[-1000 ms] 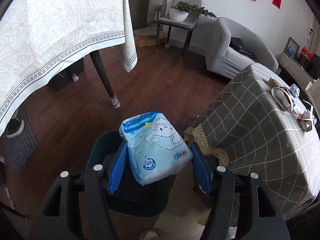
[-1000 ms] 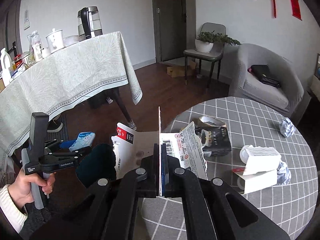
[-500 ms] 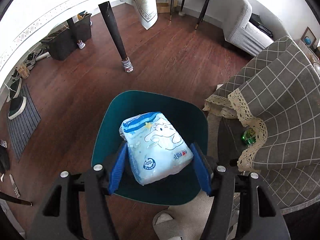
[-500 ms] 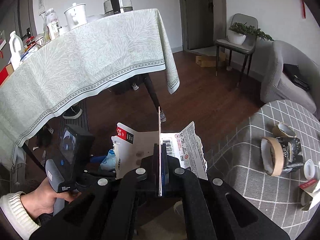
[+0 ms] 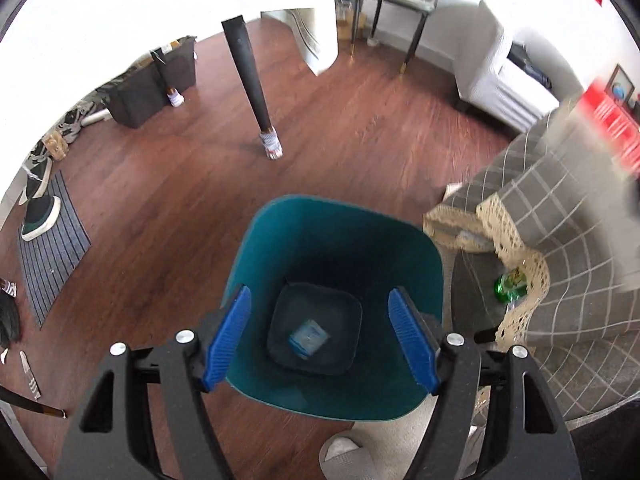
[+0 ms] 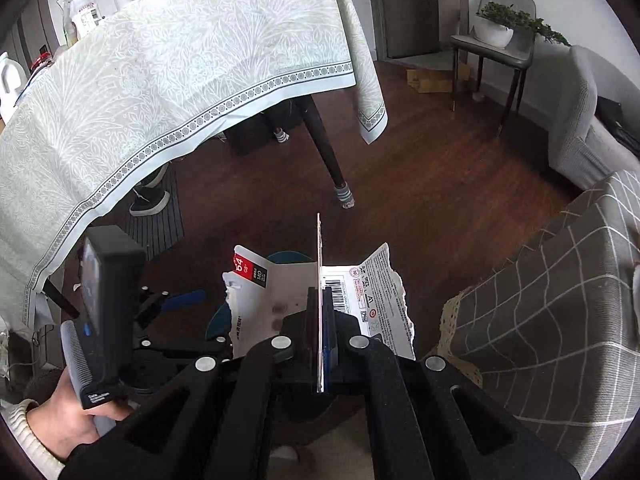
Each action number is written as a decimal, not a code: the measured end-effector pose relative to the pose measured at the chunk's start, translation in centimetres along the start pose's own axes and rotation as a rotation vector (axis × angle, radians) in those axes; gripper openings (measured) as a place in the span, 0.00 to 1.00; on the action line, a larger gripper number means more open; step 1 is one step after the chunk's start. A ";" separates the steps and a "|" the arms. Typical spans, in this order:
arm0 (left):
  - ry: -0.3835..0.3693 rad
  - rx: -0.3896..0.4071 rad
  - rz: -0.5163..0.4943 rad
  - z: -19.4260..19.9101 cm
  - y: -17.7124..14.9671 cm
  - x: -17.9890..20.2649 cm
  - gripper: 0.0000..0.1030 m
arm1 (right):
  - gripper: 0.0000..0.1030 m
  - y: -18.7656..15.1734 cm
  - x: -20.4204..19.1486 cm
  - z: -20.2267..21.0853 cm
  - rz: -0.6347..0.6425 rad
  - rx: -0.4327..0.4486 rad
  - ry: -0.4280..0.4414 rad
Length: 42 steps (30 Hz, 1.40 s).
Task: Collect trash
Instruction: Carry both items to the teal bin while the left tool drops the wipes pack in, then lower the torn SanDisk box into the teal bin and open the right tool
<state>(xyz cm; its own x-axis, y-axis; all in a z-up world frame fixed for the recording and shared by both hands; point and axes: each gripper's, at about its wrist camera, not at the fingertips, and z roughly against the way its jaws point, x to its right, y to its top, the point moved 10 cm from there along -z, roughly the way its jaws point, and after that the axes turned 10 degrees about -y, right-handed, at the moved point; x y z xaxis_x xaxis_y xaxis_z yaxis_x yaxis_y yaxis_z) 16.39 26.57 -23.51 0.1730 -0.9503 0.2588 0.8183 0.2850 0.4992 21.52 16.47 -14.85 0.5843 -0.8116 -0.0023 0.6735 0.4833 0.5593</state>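
A teal trash bin (image 5: 280, 224) stands on the wooden floor right below my left gripper (image 5: 320, 336). Its jaws are opening with nothing between the blue pads (image 5: 228, 332). A light blue tissue pack (image 5: 309, 338) lies at the bottom of the bin. In the right wrist view my right gripper (image 6: 322, 308) is shut on a torn white card package (image 6: 360, 300) with a red and black corner. That package hangs above the bin (image 6: 218, 322), which is mostly hidden behind it. The left gripper (image 6: 176, 300) shows there too, held in a hand (image 6: 72, 420).
A round table with a grey checked cloth (image 5: 560, 260) stands right of the bin; a green bottle (image 5: 508, 286) lies under its lace edge. A larger table's dark leg (image 5: 256, 92) and pale cloth (image 6: 160, 80) are beyond. Shoes (image 5: 40, 212) sit on a striped mat at left.
The left gripper's jaws widened and let go of the blue tissue pack, which dropped to the bin's bottom. The right gripper carried the card package from over the round table toward the bin.
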 end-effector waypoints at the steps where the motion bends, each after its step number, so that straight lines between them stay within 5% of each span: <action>1: -0.003 0.016 0.009 0.7 0.2 -0.3 0.69 | 0.01 -0.1 -0.3 -0.5 0.001 -0.011 0.001; 15: -0.035 0.197 0.080 9.2 2.5 -3.2 0.57 | 0.01 -2.1 -4.6 -7.4 0.046 -0.140 0.003; 25: 0.041 0.241 0.037 12.5 2.7 -4.9 0.44 | 0.01 -5.6 -7.2 -13.2 0.082 -0.285 -0.006; 38: -0.023 0.373 0.029 18.8 4.6 -3.1 0.42 | 0.04 -9.7 -8.1 -17.1 0.079 -0.385 -0.018; 39: -0.015 0.385 0.023 19.3 4.9 -2.9 0.42 | 0.06 -9.9 -8.1 -17.2 0.094 -0.389 -0.026; 40: -0.016 0.395 0.022 19.7 5.1 -2.6 0.42 | 0.20 -10.2 -8.1 -17.2 0.106 -0.397 -0.030; 41: -0.026 0.406 0.020 20.0 5.3 -2.2 0.42 | 0.48 -10.6 -8.1 -17.2 0.116 -0.407 -0.027; 42: -0.031 0.416 0.013 20.4 5.5 -1.8 0.42 | 0.60 -10.7 -8.0 -17.0 0.122 -0.408 -0.027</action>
<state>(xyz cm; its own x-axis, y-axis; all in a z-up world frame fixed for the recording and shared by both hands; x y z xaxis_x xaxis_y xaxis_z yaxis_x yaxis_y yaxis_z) 9.44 32.45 -4.38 0.1602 -0.9437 0.2893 0.5241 0.3297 0.7853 17.35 23.36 -34.91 0.6626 -0.7459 0.0685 0.7271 0.6624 0.1805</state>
